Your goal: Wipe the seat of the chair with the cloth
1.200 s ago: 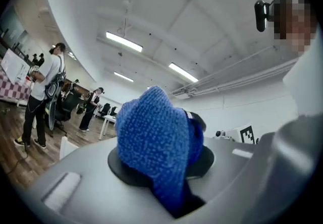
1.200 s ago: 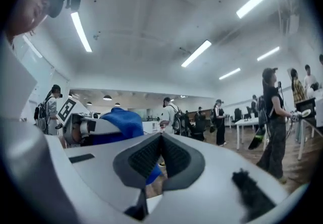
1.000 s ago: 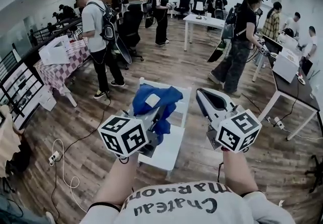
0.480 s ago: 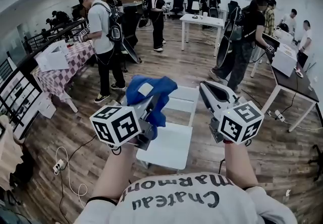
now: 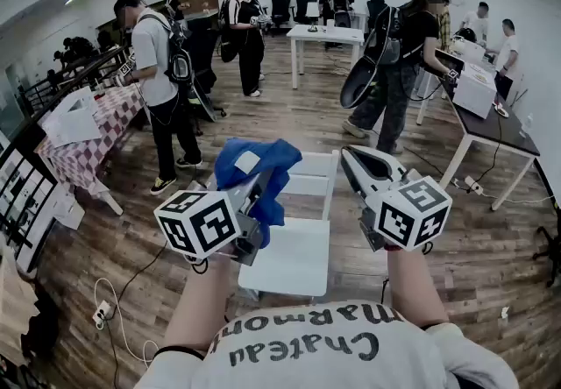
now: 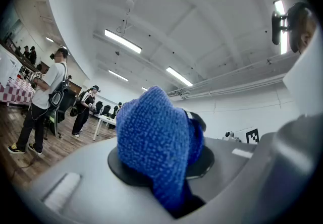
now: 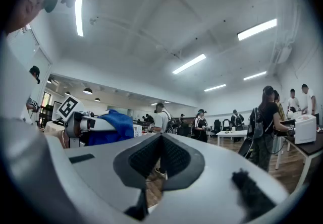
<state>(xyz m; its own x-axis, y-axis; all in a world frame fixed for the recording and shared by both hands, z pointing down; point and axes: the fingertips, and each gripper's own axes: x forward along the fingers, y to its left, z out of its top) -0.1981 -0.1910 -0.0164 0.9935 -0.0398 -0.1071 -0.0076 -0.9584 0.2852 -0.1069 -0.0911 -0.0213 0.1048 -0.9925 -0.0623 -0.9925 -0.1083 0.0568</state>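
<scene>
A blue cloth (image 5: 255,170) with a white tag is bunched in my left gripper (image 5: 260,189), which is shut on it and held in the air over the white chair seat (image 5: 295,258). In the left gripper view the cloth (image 6: 154,147) fills the space between the jaws and hides the tips. My right gripper (image 5: 354,161) hovers beside the seat's right edge, shut with nothing in it. Its pads (image 7: 174,160) meet at the tip in the right gripper view, where the cloth (image 7: 112,126) also shows at the left. The chair's white backrest (image 5: 314,173) lies beyond the cloth.
Several people stand on the wooden floor, the nearest a person with a backpack (image 5: 158,81) at the left. A checkered table (image 5: 83,146) is at the left, a white table (image 5: 320,32) at the back, a dark desk (image 5: 491,120) at the right. Cables (image 5: 105,304) lie at the lower left.
The head view has shifted, so the chair seat now lies more squarely under both grippers. The left gripper still holds the cloth aloft. People in the room have walked a little.
</scene>
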